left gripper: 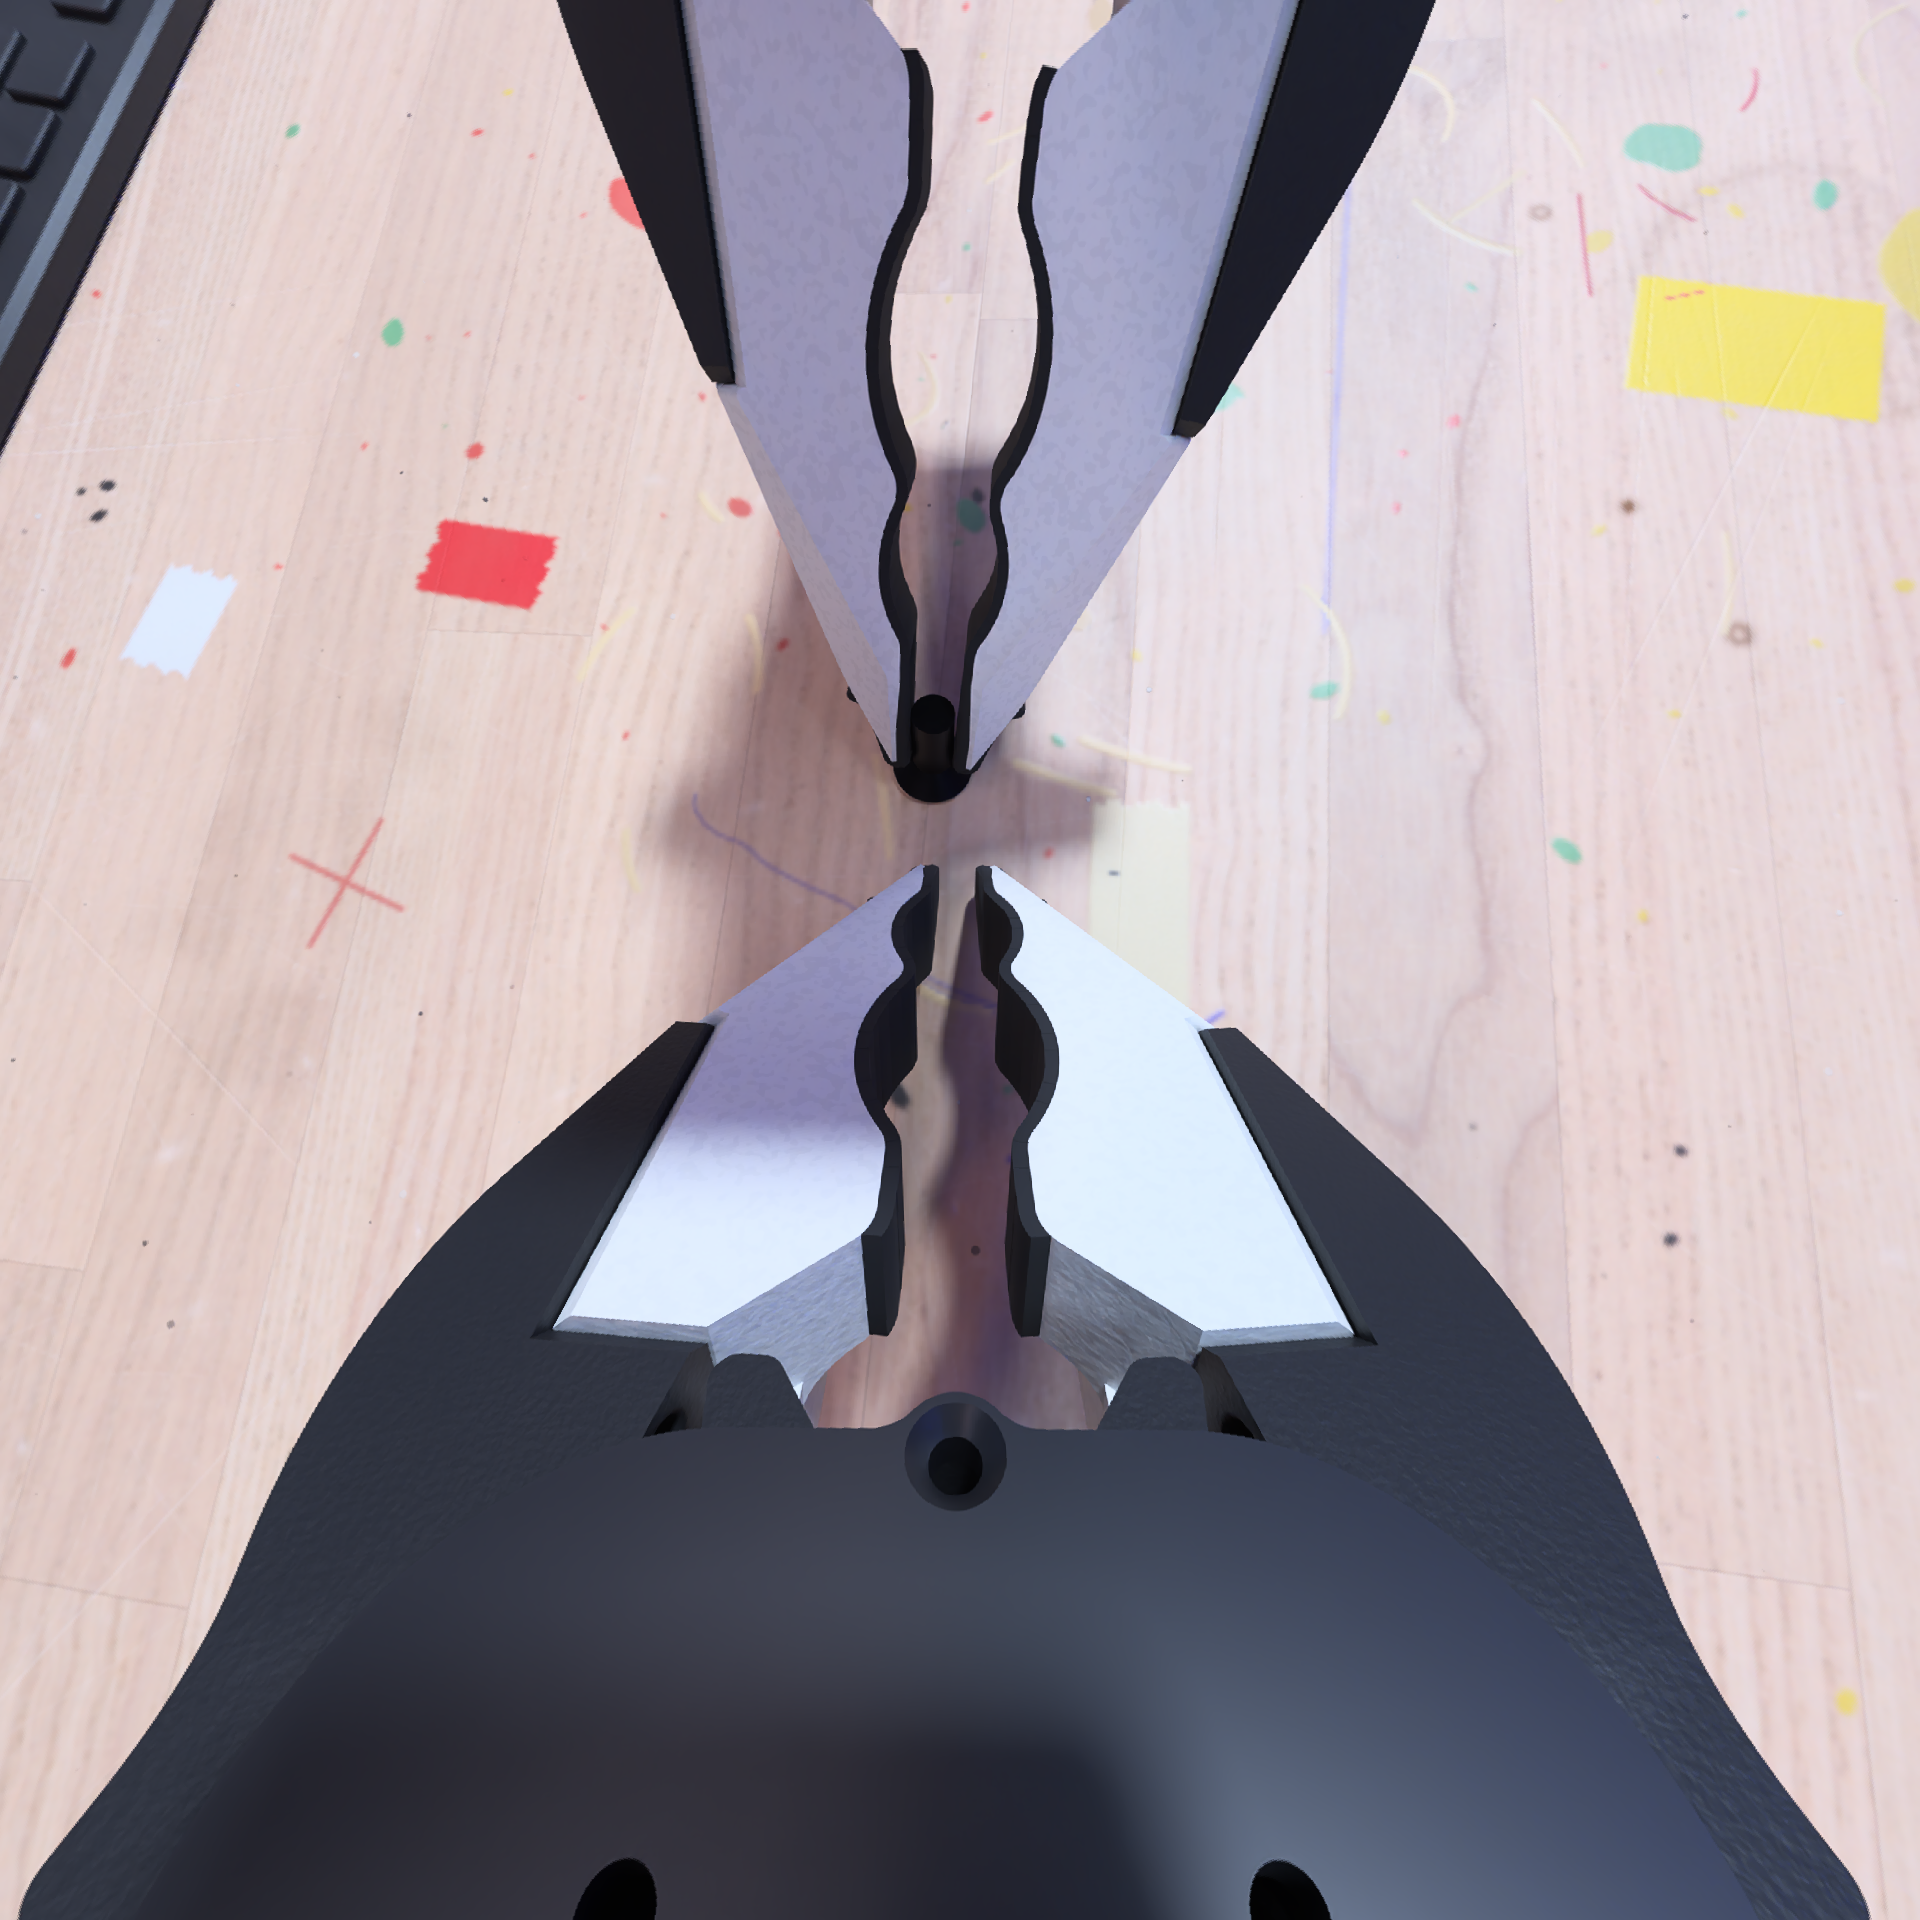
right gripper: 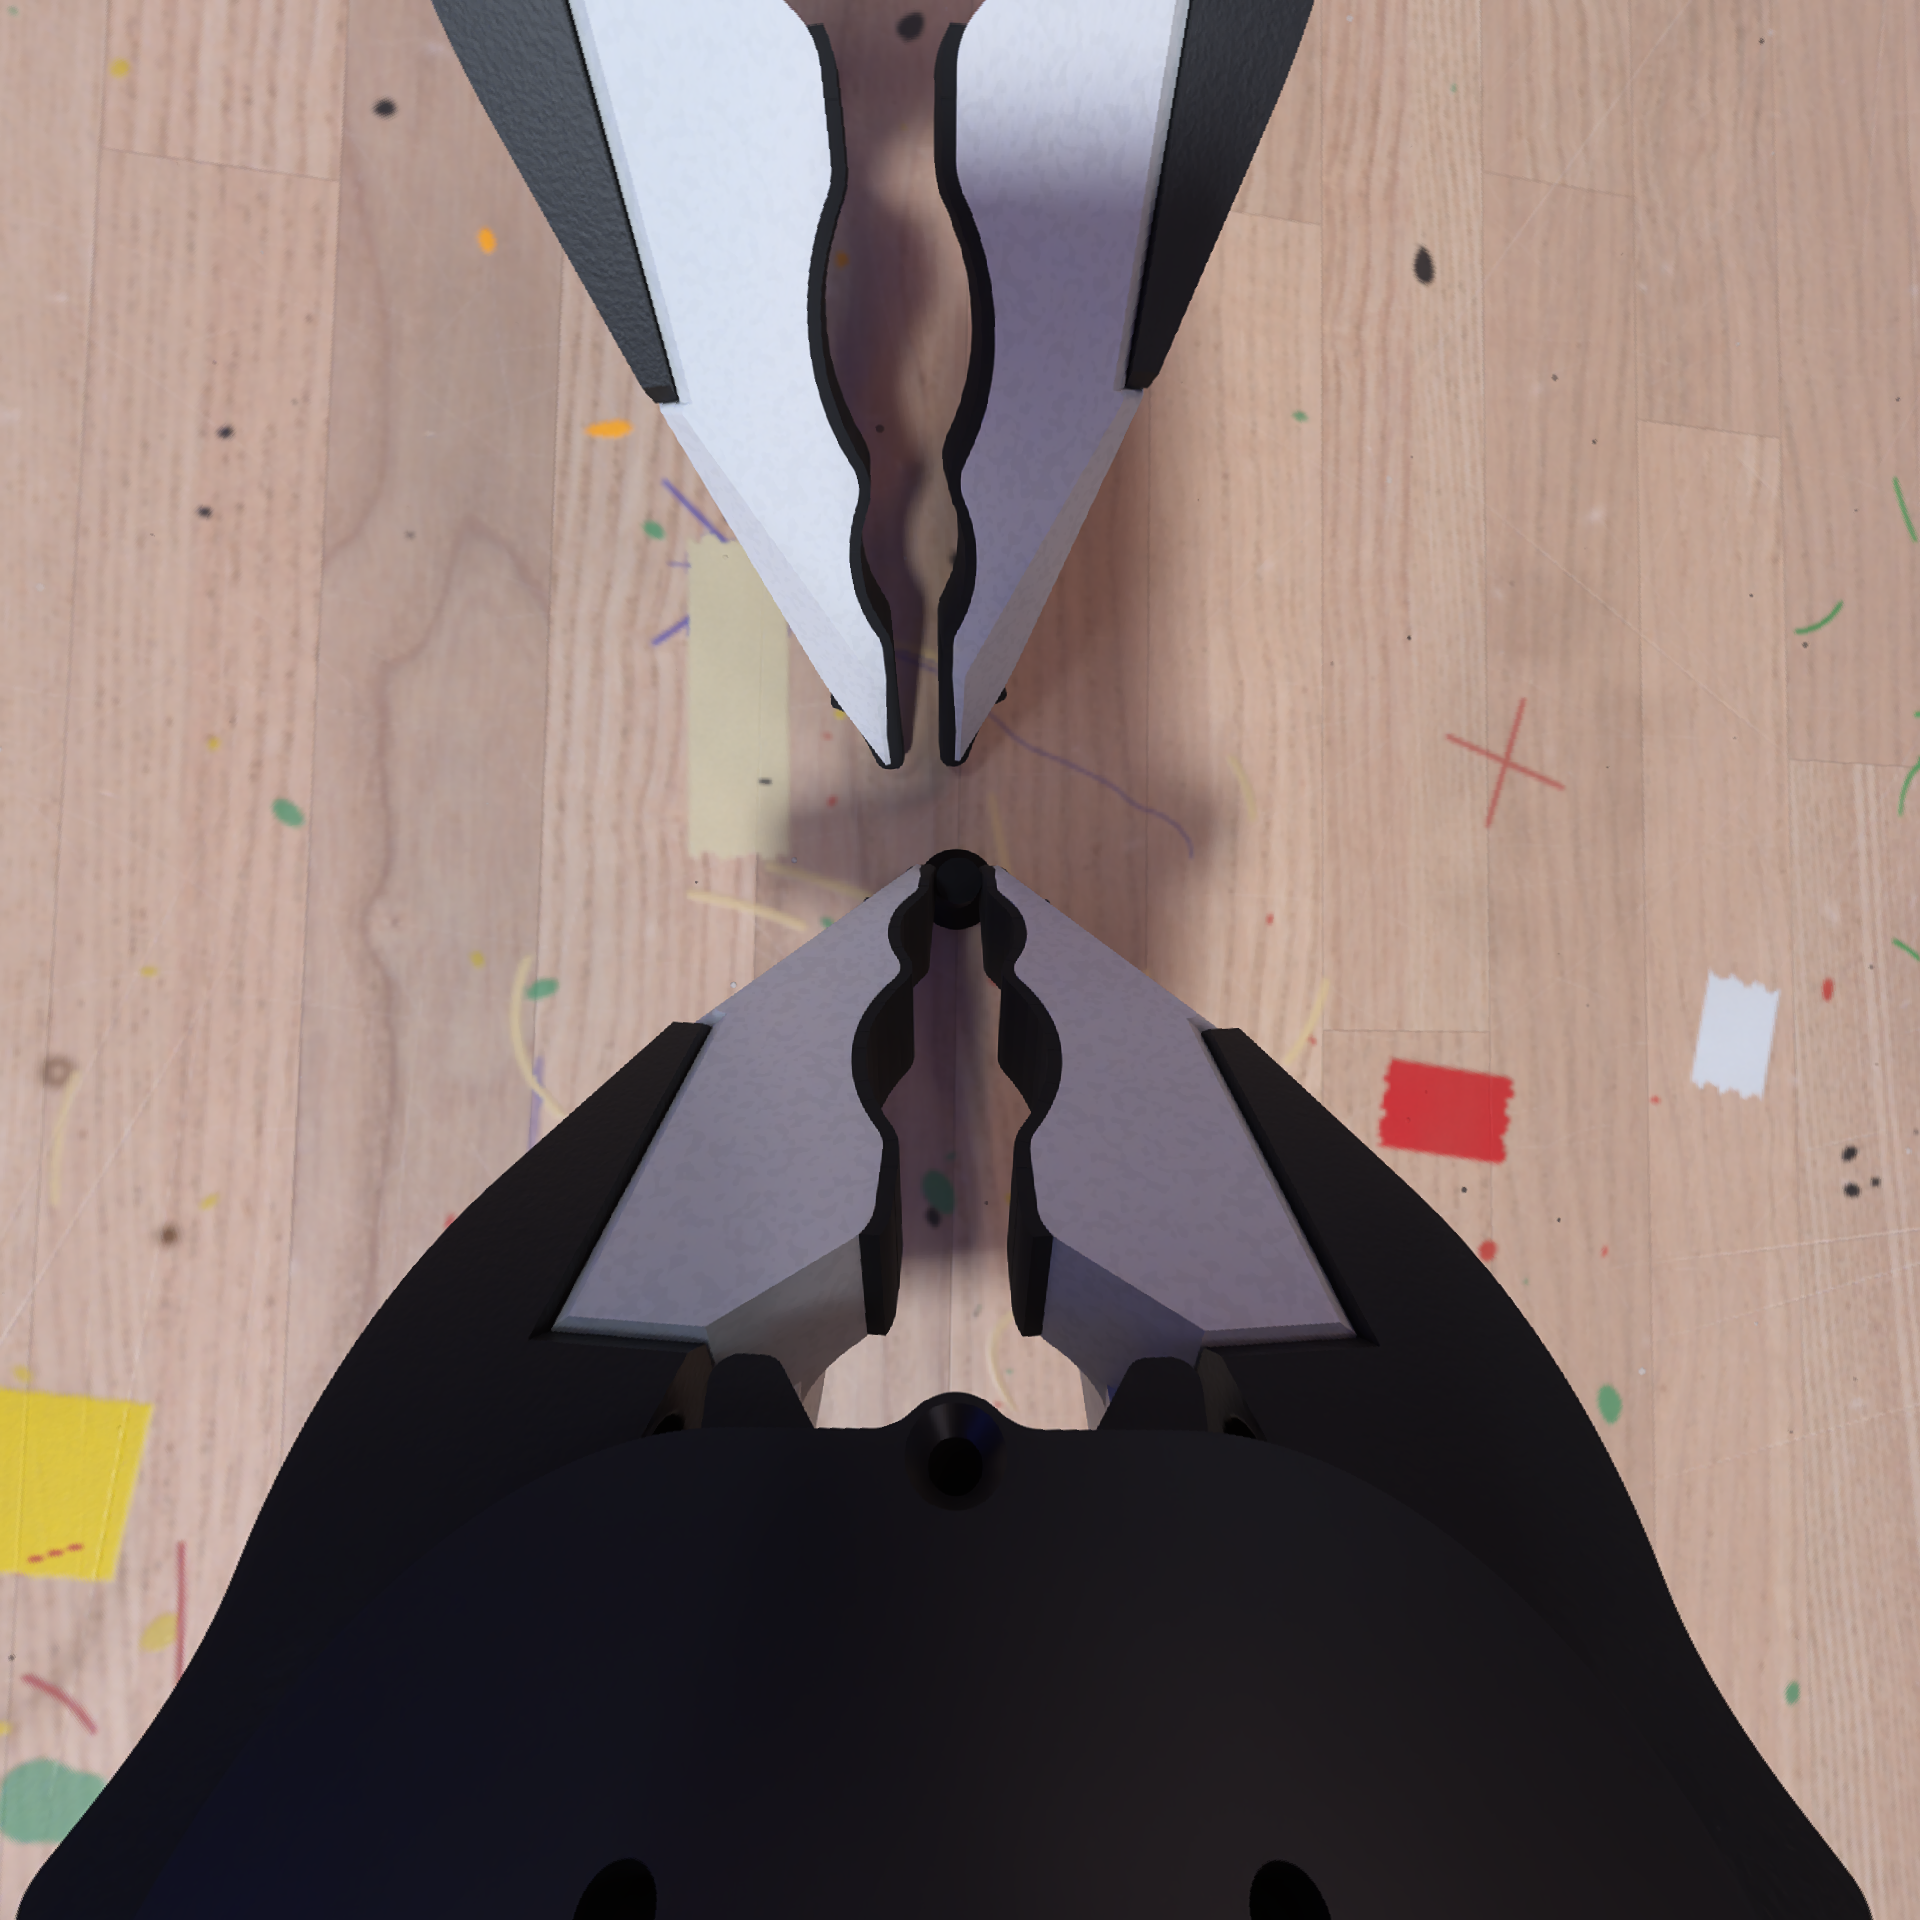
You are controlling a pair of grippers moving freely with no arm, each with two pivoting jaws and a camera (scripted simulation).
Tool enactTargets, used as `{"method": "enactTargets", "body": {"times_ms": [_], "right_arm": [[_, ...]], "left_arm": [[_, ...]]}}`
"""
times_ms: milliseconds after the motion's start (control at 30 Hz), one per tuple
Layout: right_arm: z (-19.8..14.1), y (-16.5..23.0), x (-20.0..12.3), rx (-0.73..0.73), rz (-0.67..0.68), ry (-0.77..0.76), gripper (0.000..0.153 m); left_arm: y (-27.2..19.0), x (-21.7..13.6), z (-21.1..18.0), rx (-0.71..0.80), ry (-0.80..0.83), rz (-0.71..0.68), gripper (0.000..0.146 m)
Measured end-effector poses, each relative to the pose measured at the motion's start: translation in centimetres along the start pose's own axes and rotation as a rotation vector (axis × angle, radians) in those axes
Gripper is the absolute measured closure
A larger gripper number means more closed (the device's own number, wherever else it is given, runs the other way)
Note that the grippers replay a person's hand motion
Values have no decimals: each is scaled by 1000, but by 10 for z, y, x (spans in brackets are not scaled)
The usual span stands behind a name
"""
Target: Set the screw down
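over on the left edge of the left wrist view a dark keyboard (left gripper: 62, 156) lies on the pale wooden table (left gripper: 1455, 1039), then a white tape scrap (left gripper: 179, 620) and a red tape patch (left gripper: 486, 563), and in the middle the left gripper (left gripper: 956, 878) has its fingertips nearly pressed together on nothing, only a thin slit between them. facing it tip to tip, the right gripper (left gripper: 928, 753) pinches the screw (left gripper: 928, 743), a small matte black piece with a short round shaft and a wider round head poking out past the tips, just above the table. further right a yellow tape rectangle (left gripper: 1756, 348) sits well apart.
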State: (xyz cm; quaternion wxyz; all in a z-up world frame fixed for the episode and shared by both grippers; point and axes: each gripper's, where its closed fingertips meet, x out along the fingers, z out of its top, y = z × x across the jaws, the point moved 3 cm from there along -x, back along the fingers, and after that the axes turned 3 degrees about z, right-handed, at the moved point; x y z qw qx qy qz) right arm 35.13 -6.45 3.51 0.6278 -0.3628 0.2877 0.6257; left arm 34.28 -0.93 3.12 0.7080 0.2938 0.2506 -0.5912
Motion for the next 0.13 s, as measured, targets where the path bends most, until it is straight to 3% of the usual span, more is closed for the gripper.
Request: {"method": "enactTargets", "body": {"times_ms": [133], "right_arm": [[0, 0, 0, 0, 5, -6, 145]], "left_arm": [[1, 0, 0, -4, -2, -18, 140]]}}
